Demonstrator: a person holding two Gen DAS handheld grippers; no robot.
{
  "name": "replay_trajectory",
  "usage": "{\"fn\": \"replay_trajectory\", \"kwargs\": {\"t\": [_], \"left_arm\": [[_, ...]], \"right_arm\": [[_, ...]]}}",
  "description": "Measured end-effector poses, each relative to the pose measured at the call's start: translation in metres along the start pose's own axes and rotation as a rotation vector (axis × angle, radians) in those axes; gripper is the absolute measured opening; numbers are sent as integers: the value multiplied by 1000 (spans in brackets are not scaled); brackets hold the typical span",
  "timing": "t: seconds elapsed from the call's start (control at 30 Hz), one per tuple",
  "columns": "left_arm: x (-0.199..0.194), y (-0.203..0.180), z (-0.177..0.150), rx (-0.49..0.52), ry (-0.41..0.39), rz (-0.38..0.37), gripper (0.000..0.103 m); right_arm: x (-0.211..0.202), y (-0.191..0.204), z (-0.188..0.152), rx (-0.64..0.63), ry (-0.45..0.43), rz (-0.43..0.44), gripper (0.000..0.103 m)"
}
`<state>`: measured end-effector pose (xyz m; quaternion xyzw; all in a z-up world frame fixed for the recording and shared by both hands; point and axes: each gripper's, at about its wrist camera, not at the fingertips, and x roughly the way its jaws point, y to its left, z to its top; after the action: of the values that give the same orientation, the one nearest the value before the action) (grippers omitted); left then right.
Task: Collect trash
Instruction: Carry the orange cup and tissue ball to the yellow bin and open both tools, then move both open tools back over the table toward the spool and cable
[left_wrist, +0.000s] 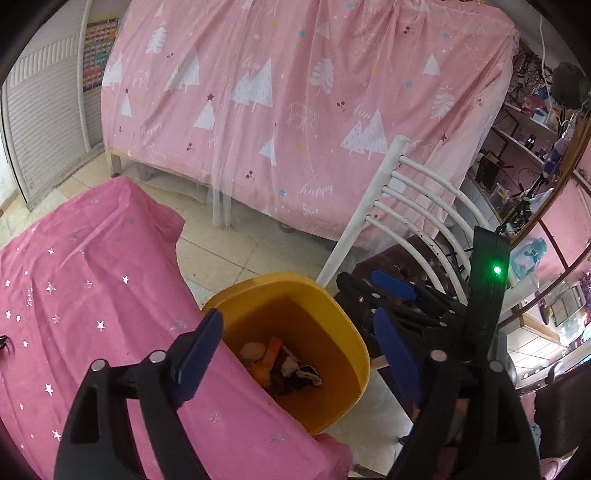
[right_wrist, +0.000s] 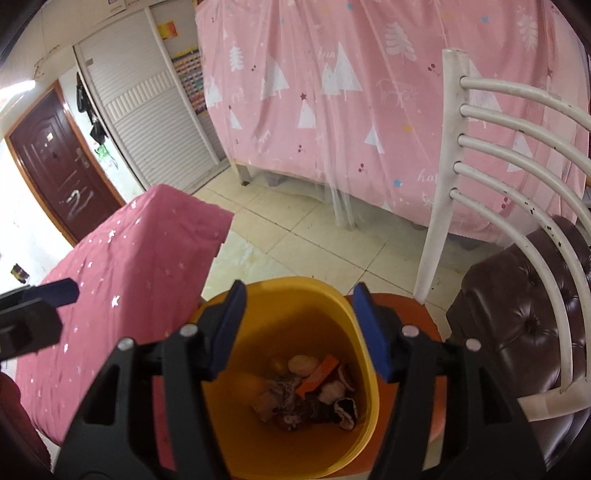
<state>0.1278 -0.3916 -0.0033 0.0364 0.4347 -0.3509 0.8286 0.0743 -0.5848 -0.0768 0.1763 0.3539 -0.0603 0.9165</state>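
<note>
A yellow bin (left_wrist: 343, 325) (right_wrist: 354, 317) stands on the floor by the pink-clothed table (left_wrist: 92, 295) (right_wrist: 140, 251). Several crumpled trash pieces (left_wrist: 284, 365) (right_wrist: 310, 391), one of them an orange wrapper, lie at its bottom. My left gripper (left_wrist: 295, 354) is open and empty, over the table edge and the bin. My right gripper (right_wrist: 301, 332) is open and empty, right above the bin mouth. The right gripper also shows in the left wrist view (left_wrist: 384, 299), beside the bin. The left gripper's blue fingertip (right_wrist: 59, 291) shows at the left of the right wrist view.
A white-backed chair with a brown cushion (left_wrist: 406, 229) (right_wrist: 517, 288) stands right of the bin. A bed draped in pink tree-print cloth (left_wrist: 295, 110) (right_wrist: 369, 92) fills the back. Tiled floor (right_wrist: 303, 236) lies between. A small dark object (left_wrist: 3, 343) sits at the table's left edge.
</note>
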Motion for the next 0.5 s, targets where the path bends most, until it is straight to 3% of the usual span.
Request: {"fn": "replay_trajectory", "kwargs": {"t": [0.3,0.5], "left_arm": [[-34,15,-6,-4,-64,42,87],[-68,40,-14,-12,-117,93,93]], "right_arm": [[-8,26,3,-42,-32,44,58],[-7,57,8,-85,-34,73,64]]}}
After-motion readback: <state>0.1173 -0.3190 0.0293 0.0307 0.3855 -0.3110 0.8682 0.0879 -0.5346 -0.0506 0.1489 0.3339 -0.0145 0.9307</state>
